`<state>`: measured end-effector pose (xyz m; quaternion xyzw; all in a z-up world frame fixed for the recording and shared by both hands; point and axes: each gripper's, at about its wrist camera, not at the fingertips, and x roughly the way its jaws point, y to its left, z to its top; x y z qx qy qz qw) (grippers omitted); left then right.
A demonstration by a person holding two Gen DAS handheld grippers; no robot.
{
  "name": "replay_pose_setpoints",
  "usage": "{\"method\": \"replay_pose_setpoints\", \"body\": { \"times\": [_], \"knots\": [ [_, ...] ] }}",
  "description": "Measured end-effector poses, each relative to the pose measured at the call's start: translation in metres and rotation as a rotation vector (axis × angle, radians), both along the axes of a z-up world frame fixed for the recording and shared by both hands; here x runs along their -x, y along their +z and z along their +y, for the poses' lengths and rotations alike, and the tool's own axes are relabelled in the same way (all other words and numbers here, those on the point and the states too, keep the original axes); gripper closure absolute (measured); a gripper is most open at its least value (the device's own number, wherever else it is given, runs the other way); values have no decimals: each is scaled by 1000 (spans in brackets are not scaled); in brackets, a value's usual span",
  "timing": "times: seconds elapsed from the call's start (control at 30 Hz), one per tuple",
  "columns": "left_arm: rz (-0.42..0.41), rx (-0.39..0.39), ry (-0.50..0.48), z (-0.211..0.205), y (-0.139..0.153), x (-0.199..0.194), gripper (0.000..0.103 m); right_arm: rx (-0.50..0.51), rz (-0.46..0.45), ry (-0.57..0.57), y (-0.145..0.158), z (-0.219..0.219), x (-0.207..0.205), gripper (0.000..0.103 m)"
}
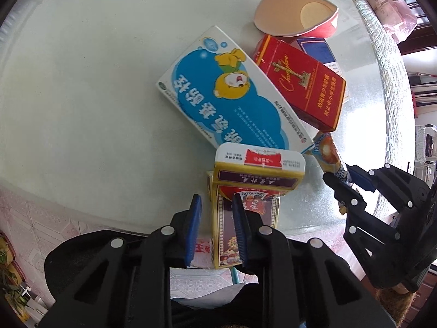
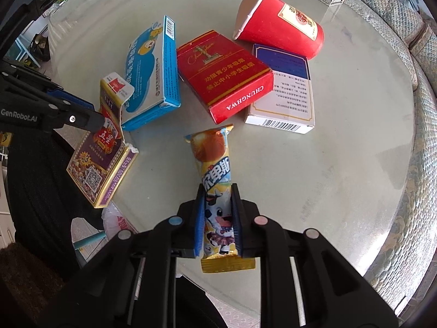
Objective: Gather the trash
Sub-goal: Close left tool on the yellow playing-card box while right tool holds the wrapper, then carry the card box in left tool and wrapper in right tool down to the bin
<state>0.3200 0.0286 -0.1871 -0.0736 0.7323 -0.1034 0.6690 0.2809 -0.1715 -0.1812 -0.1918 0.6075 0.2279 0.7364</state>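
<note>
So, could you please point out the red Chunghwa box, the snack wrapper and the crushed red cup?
red Chunghwa box (image 2: pixel 218 65), right wrist view, top face.
snack wrapper (image 2: pixel 211 158), right wrist view, upper middle.
crushed red cup (image 2: pixel 281 24), right wrist view, red side wall.

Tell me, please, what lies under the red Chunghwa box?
The red Chunghwa box rests partly on a blue-and-white box, covering its left part. Whatever lies directly beneath is hidden.

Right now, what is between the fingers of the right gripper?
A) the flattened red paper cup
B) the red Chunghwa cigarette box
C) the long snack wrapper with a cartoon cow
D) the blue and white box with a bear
C: the right gripper is shut on the long snack wrapper with a cartoon cow, both blue pads pressing its lower half.
</note>
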Motion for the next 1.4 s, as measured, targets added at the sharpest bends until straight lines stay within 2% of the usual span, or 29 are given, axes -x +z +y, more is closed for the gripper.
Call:
{"method": "replay_pose_setpoints", "body": {
  "times": [0.1, 0.13, 0.17, 0.23, 0.27, 0.4, 0.5, 0.6, 0.67, 0.77, 1.17, 1.4],
  "knots": [
    [5, 11, -11, -5, 6, -2, 78, -1, -3, 2, 2, 1, 0, 85],
    [-11, -7, -15, -5, 9, 0, 70, -2, -4, 3, 3, 1, 1, 85],
    [-17, -25, -20, -9, 10, 2, 50, -3, -7, 4, 4, 0, 2, 85],
    [-45, -2, -43, -14, 16, 8, 26, -7, -8, 8, 6, -1, 3, 85],
    [-66, -8, -48, -17, 19, 10, 25, -6, -10, 7, 6, -3, 3, 85],
    [-68, -25, -73, -31, 18, 14, 25, -19, -6, -10, 4, -11, 1, 85],
    [-71, -75, -93, -40, 1, 27, 25, -25, -5, -16, 1, -16, 1, 85],
    [-42, -70, -109, -54, -13, 30, 25, -31, -2, -22, -1, -21, 2, 85],
    [-64, -100, -127, -66, -16, 30, 28, -35, -2, -27, -1, -23, 1, 85],
    [-104, -148, -144, -73, -13, 32, 39, -34, -1, -32, -2, -25, 0, 85],
    [-115, -146, -142, -64, -2, 33, 41, -18, -8, -40, 10, -13, 0, 85],
    [-166, -136, -160, -59, 24, 53, 41, -5, -52, -39, 39, 0, 14, 85]
  ]
}}
